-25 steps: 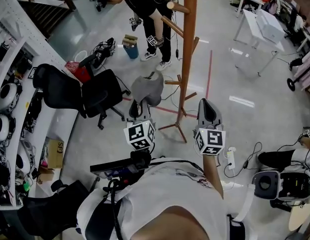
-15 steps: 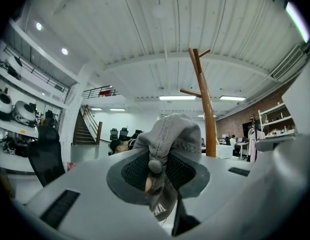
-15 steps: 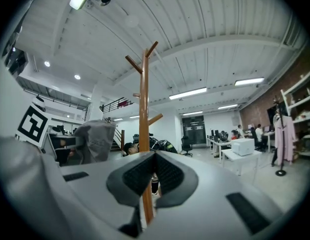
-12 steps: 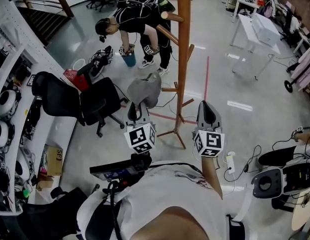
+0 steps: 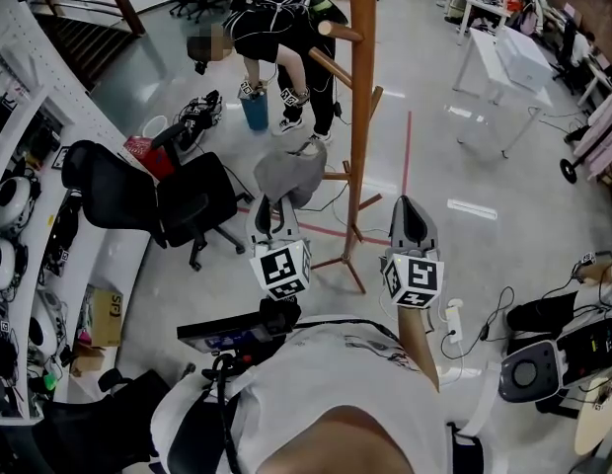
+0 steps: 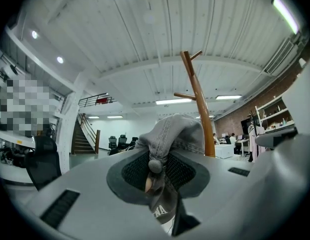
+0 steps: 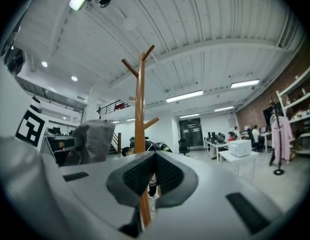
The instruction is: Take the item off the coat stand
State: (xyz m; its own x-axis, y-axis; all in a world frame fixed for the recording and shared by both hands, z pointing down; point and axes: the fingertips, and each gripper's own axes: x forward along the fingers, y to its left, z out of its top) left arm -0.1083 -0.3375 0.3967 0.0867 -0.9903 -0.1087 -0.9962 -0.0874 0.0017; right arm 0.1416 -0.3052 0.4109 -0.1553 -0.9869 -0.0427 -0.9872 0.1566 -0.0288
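A grey cap (image 5: 291, 171) hangs from my left gripper (image 5: 271, 217), just left of the wooden coat stand (image 5: 360, 117) and clear of its pegs. In the left gripper view the pads are shut on the cap (image 6: 172, 134), pinching its fabric near the top button, with the left gripper (image 6: 155, 166) pointing upward and the stand (image 6: 197, 99) behind. My right gripper (image 5: 409, 207) is held up to the right of the stand's base. Nothing sits between its jaws, which are shut, as the right gripper (image 7: 154, 176) shows in its own view. There the stand (image 7: 140, 109) rises straight ahead, with the cap (image 7: 93, 141) at the left.
A black office chair (image 5: 158, 191) stands left of the stand. A person (image 5: 276, 18) bends over by a blue bucket (image 5: 255, 112) behind it. A white desk (image 5: 30, 265) with gear lines the left wall, a white table (image 5: 518, 52) is far right, and a power strip (image 5: 454, 314) lies on the floor.
The cap stays gripped in my left gripper and has shifted only slightly. The person behind the stand has moved about. My right gripper has barely moved.
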